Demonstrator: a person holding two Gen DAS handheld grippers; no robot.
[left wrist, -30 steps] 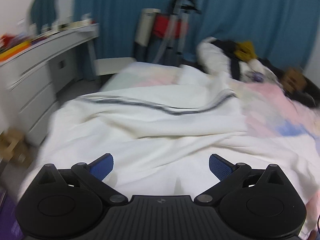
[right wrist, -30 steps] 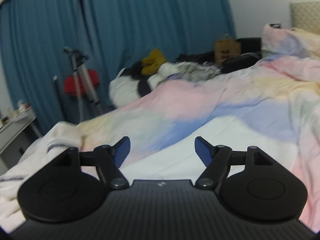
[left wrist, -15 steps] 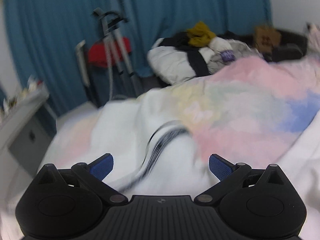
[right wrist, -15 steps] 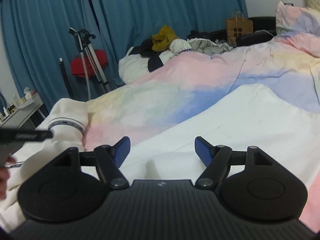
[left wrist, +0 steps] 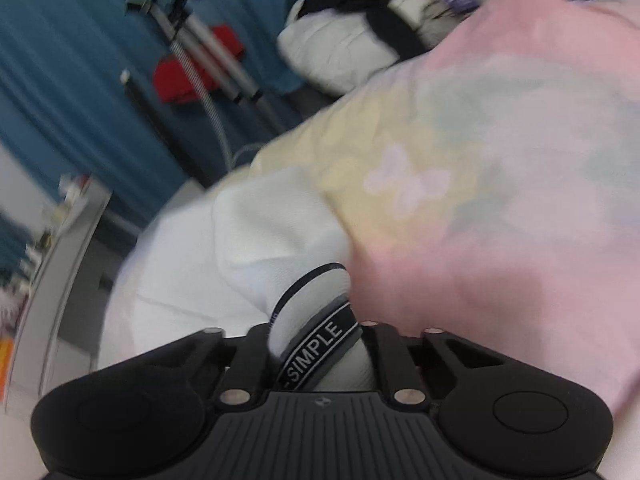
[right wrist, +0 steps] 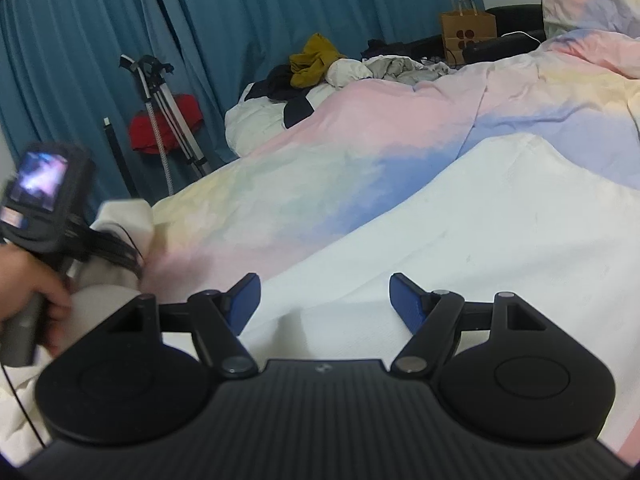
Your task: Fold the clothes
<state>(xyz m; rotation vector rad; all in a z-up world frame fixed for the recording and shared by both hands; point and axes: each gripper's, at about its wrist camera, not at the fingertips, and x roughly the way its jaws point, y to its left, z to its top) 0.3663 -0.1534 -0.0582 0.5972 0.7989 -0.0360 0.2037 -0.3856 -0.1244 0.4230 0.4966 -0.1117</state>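
Note:
A white garment (left wrist: pixel 224 248) with a black-and-grey band reading "SIMPLE" (left wrist: pixel 316 344) lies on a pastel bedspread (left wrist: pixel 500 168). My left gripper (left wrist: pixel 318 350) is shut on that banded edge, which bunches between the fingers. In the right wrist view the same white garment (right wrist: pixel 460 232) spreads flat over the bed, and the left gripper (right wrist: pixel 132 260) shows at the far left, holding a bunched part. My right gripper (right wrist: pixel 324 300) is open and empty, just above the flat white cloth.
A pile of clothes (right wrist: pixel 320 68) lies at the far bed edge. A tripod with a red item (right wrist: pixel 164 120) stands by blue curtains (right wrist: pixel 280 8). A paper bag (right wrist: pixel 468 36) and a pillow (right wrist: pixel 588 4) are far right. A white dresser (left wrist: pixel 52 264) stands left.
My left gripper swung right, dropped onto the banded edge and shut on it; it was open before. My right gripper stayed open, over the white cloth.

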